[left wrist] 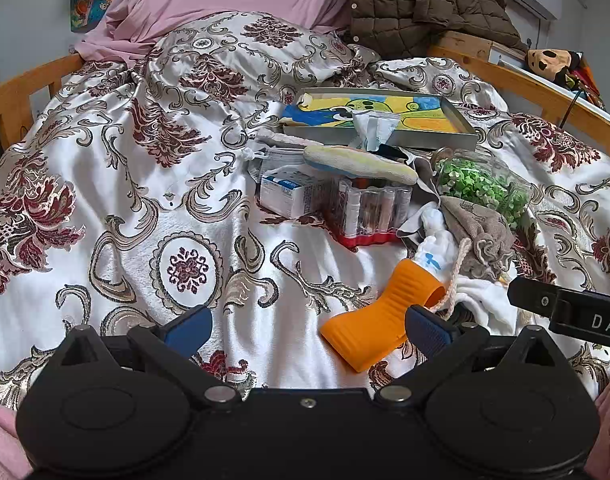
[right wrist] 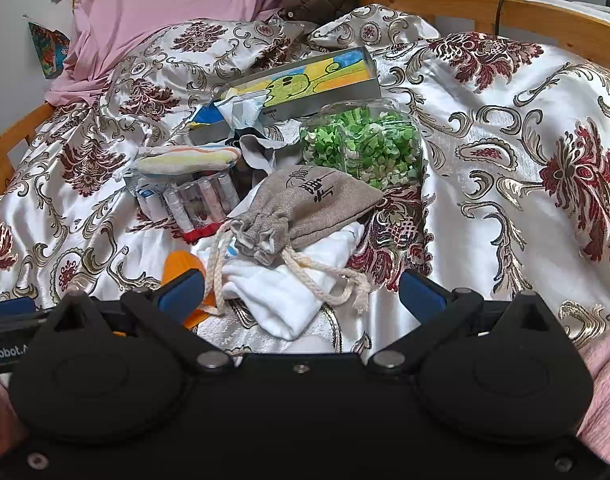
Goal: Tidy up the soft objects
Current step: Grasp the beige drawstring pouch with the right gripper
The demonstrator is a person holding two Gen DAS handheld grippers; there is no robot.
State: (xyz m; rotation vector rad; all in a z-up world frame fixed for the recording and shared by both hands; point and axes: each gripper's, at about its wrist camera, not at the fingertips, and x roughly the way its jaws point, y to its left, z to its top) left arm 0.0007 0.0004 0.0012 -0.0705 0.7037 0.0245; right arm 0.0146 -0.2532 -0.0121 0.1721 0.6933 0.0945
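Near the clutter on the quilt [left wrist: 117, 184], left gripper [left wrist: 307, 326] and right gripper [right wrist: 301, 292] both gape wide, empty; pouch [right wrist: 309, 204] lies on white cloth [right wrist: 281, 300], just beyond the right one.

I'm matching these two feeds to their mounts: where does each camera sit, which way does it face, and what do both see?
Left wrist: sits on the left gripper, facing up the bed over the orange tube; its blue fingers stand open, and the right gripper's tip shows at the right edge.
Right wrist: sits on the right gripper, open above the grey drawstring pouch and white cloth; a pink sleeve shows.
Shared: pouch, jar of green bits, picture tray.
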